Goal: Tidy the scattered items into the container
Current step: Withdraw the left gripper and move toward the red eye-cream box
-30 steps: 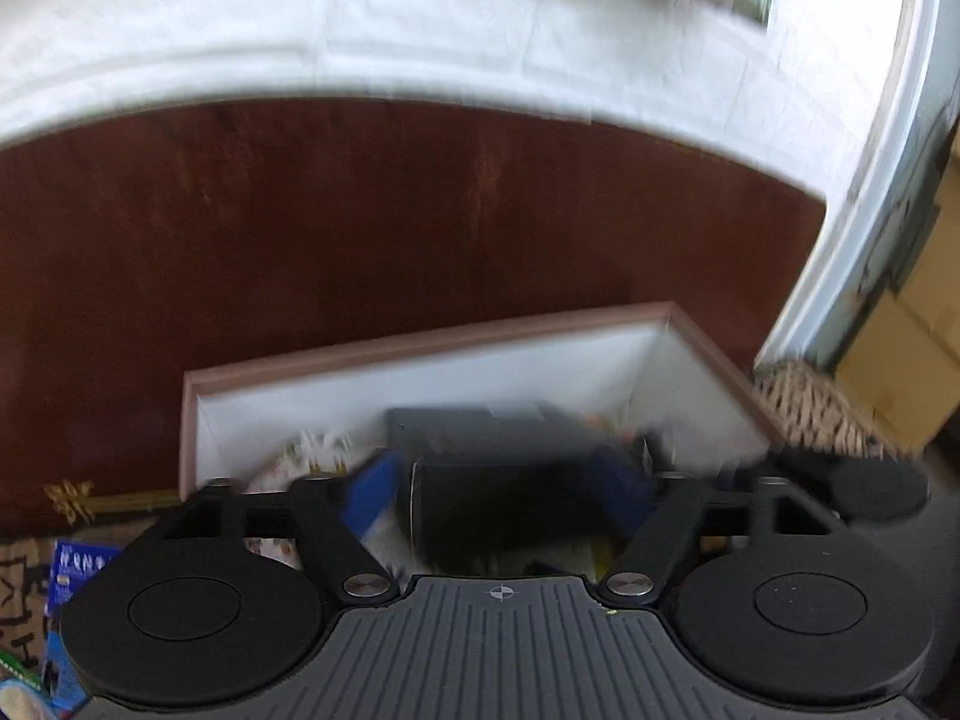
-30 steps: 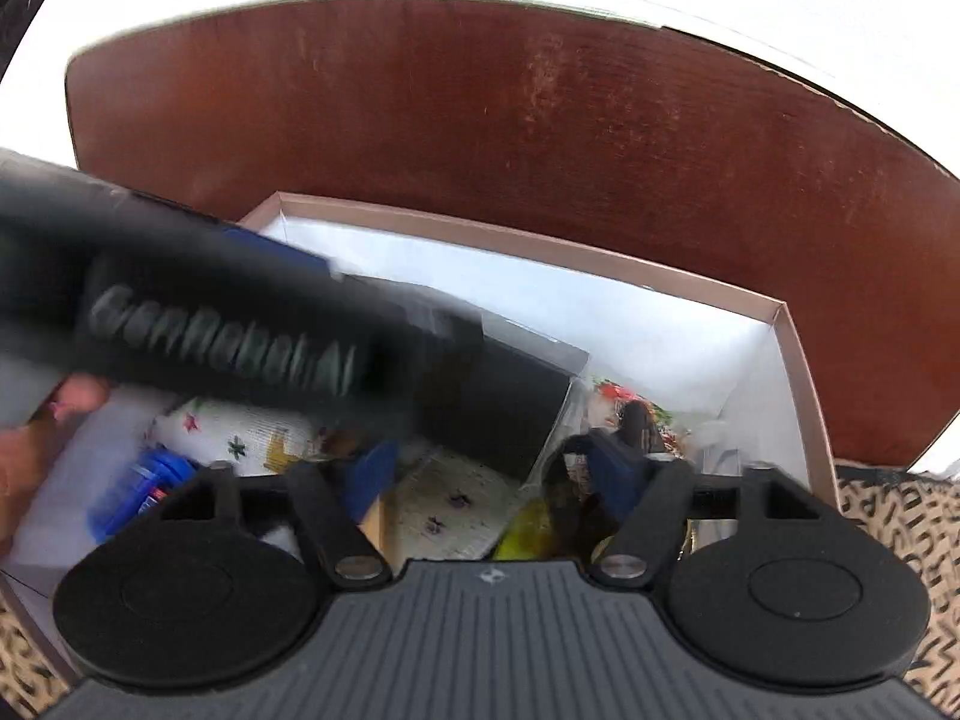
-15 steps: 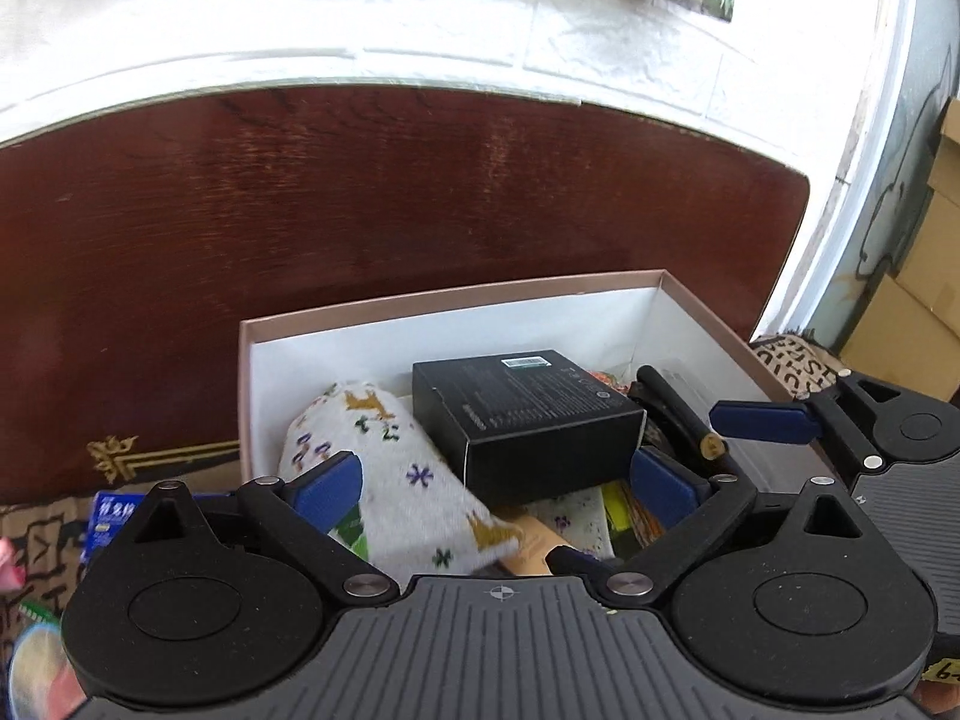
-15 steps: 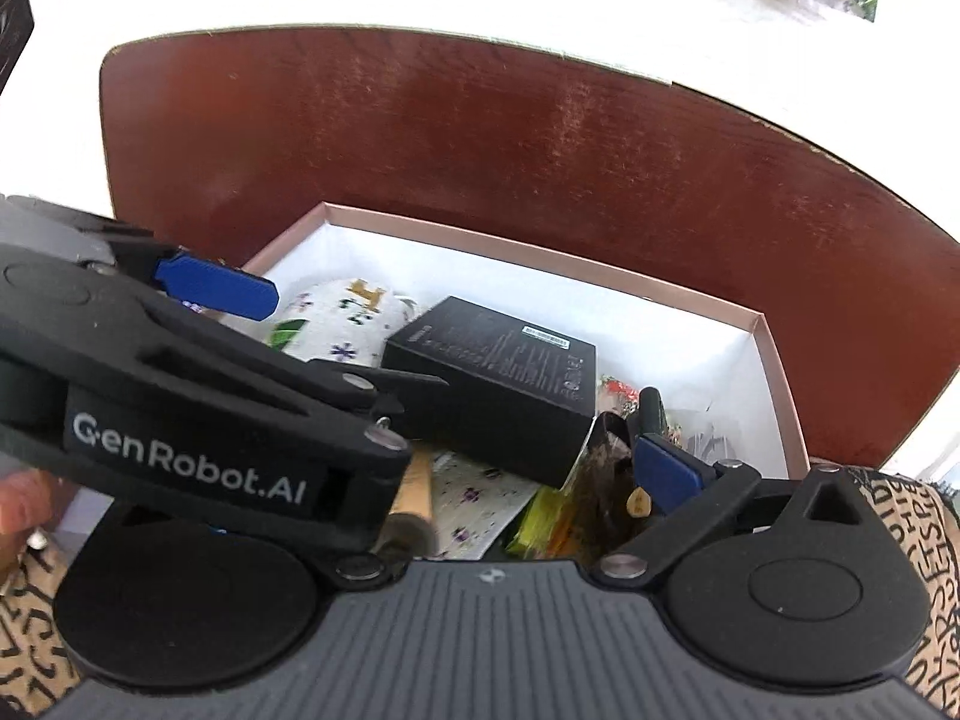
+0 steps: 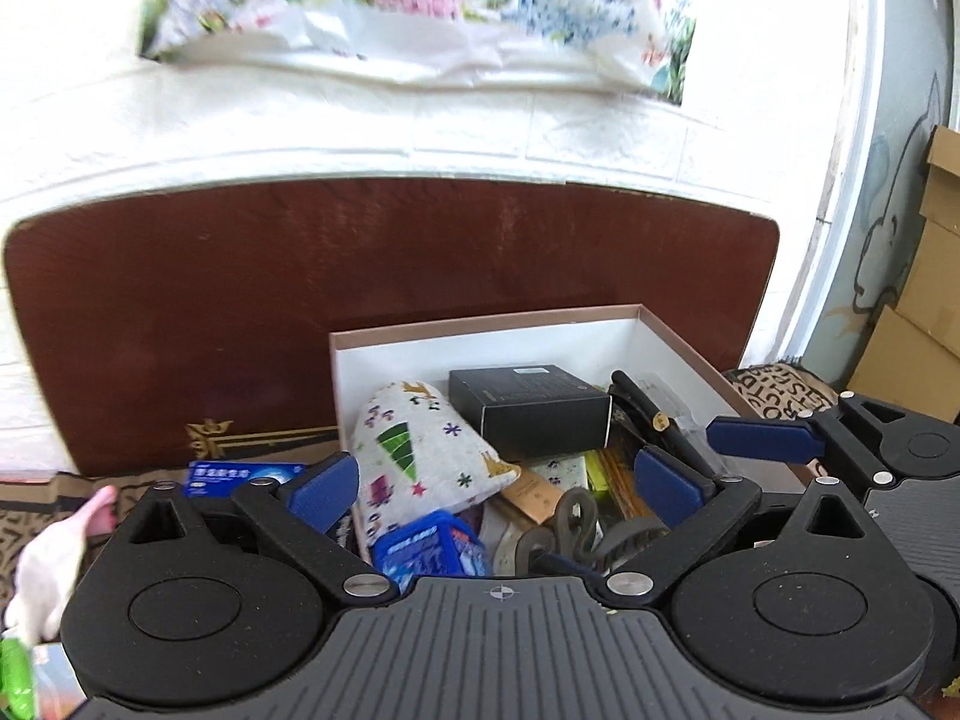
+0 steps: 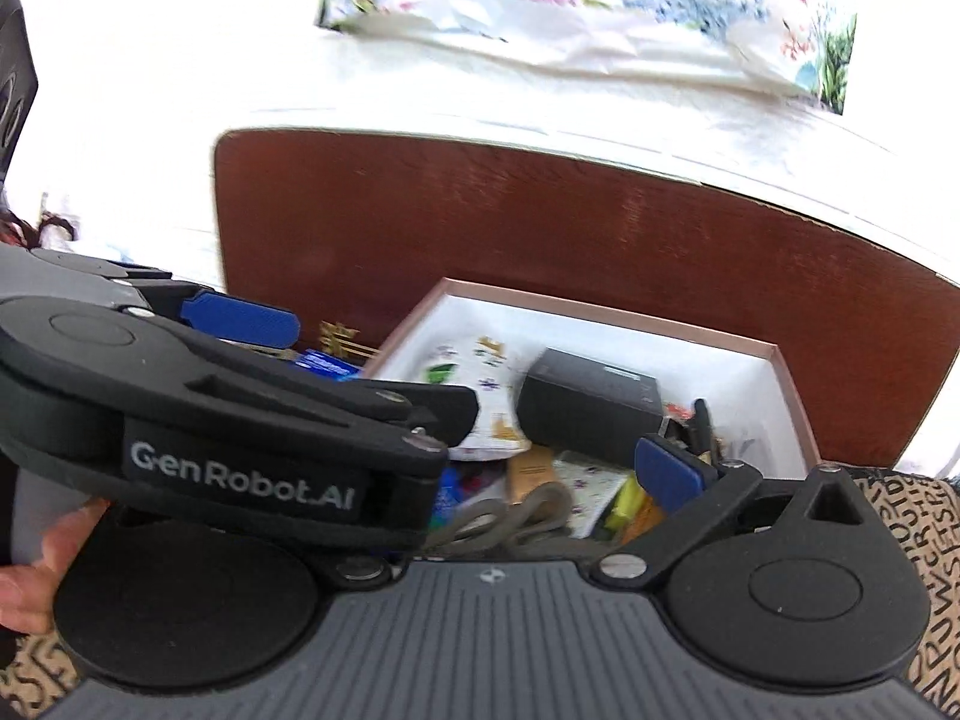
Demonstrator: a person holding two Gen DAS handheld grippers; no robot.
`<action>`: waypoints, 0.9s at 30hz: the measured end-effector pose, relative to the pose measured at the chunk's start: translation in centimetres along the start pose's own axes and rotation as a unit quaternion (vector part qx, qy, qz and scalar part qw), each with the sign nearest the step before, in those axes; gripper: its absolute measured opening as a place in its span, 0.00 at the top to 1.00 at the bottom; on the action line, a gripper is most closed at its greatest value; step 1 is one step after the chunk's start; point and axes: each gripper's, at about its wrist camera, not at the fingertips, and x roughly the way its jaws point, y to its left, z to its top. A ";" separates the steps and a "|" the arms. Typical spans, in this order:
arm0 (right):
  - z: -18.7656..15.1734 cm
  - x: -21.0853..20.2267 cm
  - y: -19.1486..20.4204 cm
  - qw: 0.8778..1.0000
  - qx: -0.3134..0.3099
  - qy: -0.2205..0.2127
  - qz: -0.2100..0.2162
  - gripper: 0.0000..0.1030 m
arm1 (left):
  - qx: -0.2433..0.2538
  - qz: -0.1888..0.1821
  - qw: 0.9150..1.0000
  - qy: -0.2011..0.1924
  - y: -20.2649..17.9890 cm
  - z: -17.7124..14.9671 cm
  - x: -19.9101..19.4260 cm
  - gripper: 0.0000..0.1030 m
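Left gripper (image 5: 498, 489): blue-padded fingers spread wide, nothing between them, hovering over the near end of the box (image 5: 480, 324). Right gripper (image 6: 540, 474): one blue pad visible at right, the other side hidden behind the left gripper's black body, so I cannot tell its spread from that view; the left view shows a blue pad (image 5: 759, 441) of it at the box's right rim, held apart from anything.

Box: rectangular cardboard, pinkish-brown rim, smooth white inside walls, standing against a glossy dark-red wooden headboard (image 5: 360, 276). Contents piled loosely:
- matte black carton (image 5: 528, 405), sharp-edged, lying on top toward the back
- soft white cloth pouch (image 5: 420, 450) printed with trees and stars, bulging at left
- blue plastic packet (image 5: 432, 546) at the near edge
- grey looped strap (image 5: 564, 531) (rubbery-looking)
- flat tan wooden piece (image 5: 531, 489)

Outside the box, just left: a small blue carton (image 5: 240, 474) on patterned brown cloth.
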 end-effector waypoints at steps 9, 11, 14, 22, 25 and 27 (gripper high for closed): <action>-1.7 -3.3 4.0 0.999 0.006 -0.035 0.029 0.00 | -0.022 0.017 1.000 -0.014 1.4 -3.6 -5.3 0.00; -2.4 -3.9 5.3 0.999 -0.002 -0.042 0.029 0.00 | -0.029 0.025 0.999 -0.018 1.9 -4.8 -6.3 0.00; -3.6 -4.4 6.8 0.998 0.007 -0.047 0.047 0.00 | -0.042 0.040 0.998 -0.024 2.6 -6.8 -7.8 0.00; -6.9 -4.3 11.3 0.995 0.017 -0.034 0.093 0.00 | -0.054 0.090 0.994 -0.021 4.8 -11.7 -10.5 0.00; -8.2 -4.1 12.9 0.994 0.010 -0.028 0.104 0.00 | -0.065 0.102 0.993 -0.013 5.9 -13.4 -11.1 0.00; -8.8 -3.8 14.0 0.994 0.004 -0.020 0.111 0.00 | -0.075 0.107 0.991 -0.008 6.7 -14.5 -11.6 0.00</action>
